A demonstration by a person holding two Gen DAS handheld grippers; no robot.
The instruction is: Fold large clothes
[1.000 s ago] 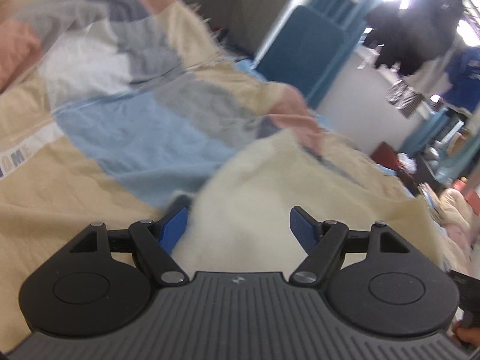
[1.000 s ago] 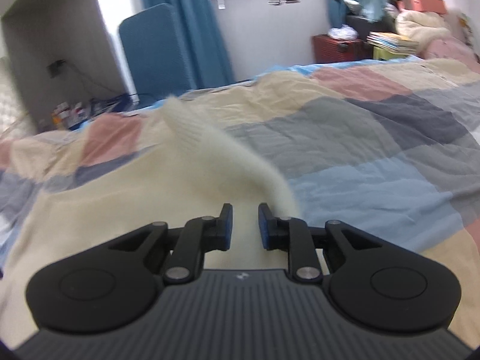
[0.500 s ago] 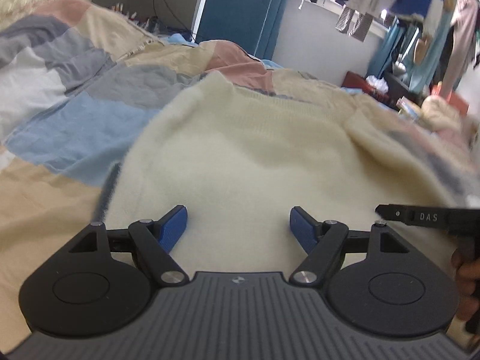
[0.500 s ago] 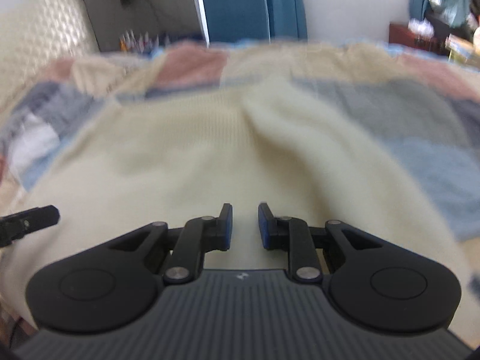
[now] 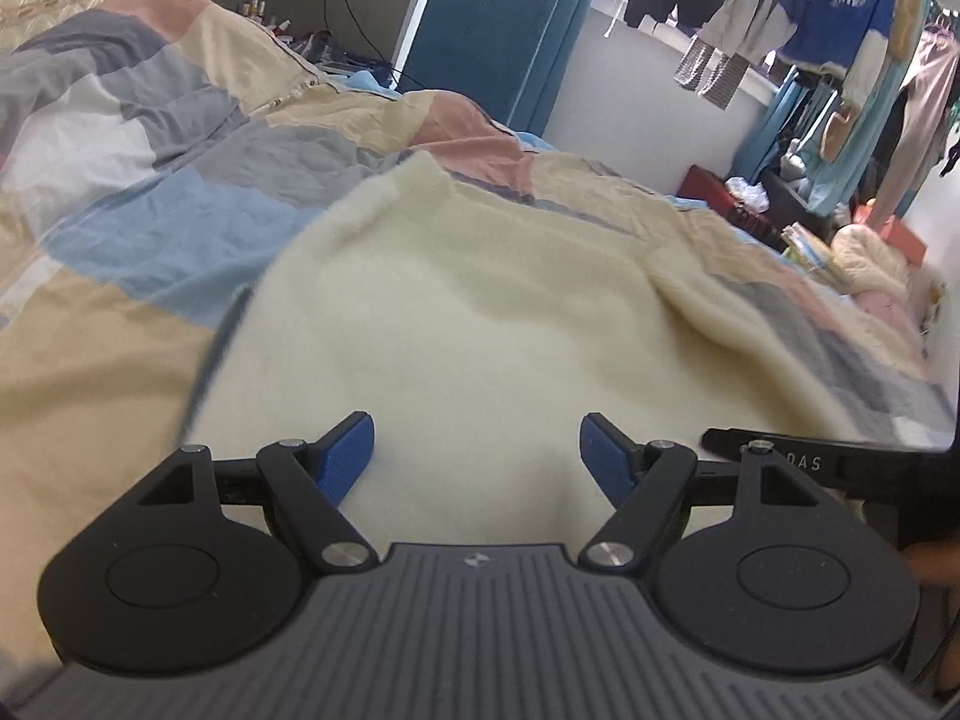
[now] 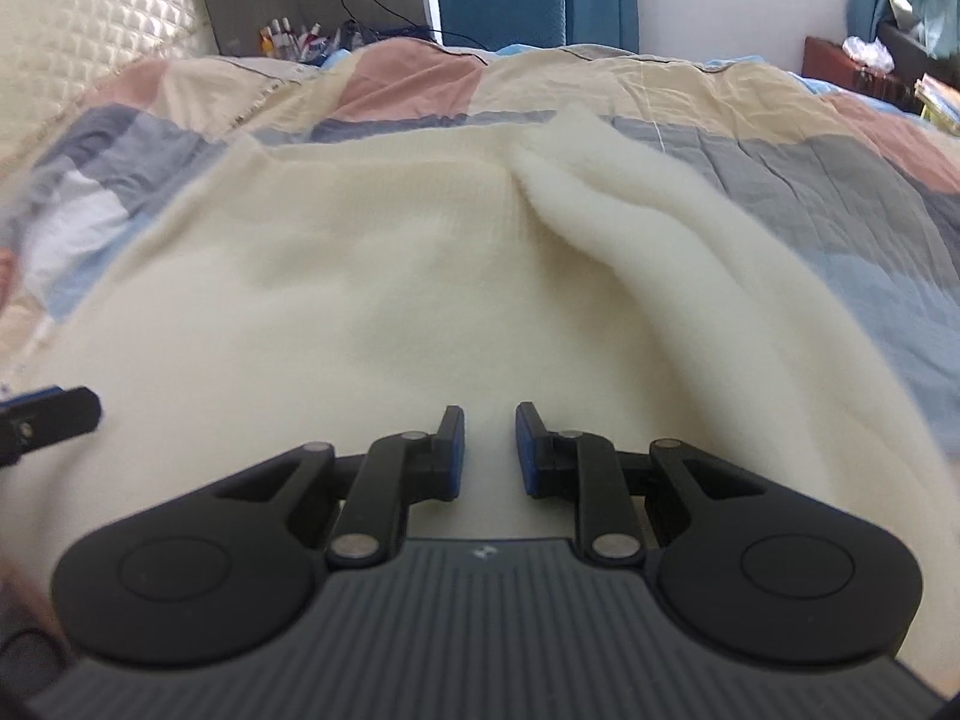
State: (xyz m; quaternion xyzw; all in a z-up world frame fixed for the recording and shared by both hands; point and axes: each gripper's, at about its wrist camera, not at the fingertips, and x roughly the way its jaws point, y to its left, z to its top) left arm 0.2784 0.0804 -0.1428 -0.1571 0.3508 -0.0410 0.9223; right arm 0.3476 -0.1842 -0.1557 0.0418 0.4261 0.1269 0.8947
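Nearest in the left wrist view, the left gripper [image 5: 477, 450] stands wide, nothing between its blue pads, poised over the near part of the cream sweater [image 5: 468, 312]. In the right wrist view, the right gripper [image 6: 489, 450] is narrow — a slim gap shows between its pads, with only the knit surface visible beyond; no fabric appears pinched.

The sweater lies spread across the middle of the bed, on a patchwork quilt [image 5: 138, 222]. Its body is mostly flat. On the right side, one sleeve [image 6: 606, 222] is folded inward and lies bunched along the body's edge, its cuff toward the far edge of the bed.

Judgement: the step in hand appears to be setting up the next fold. To do it well, each gripper should take a firm pinch at the garment's near corners or hem — not the fluffy mid-panel, where the pads would likely slip. The right gripper needs to widen before biting. Lift both sides together and level, so the bunched sleeve stays tucked.

Beyond the far edge of the bed stands a blue padded panel [image 5: 480, 42]; clothes hang at a window.
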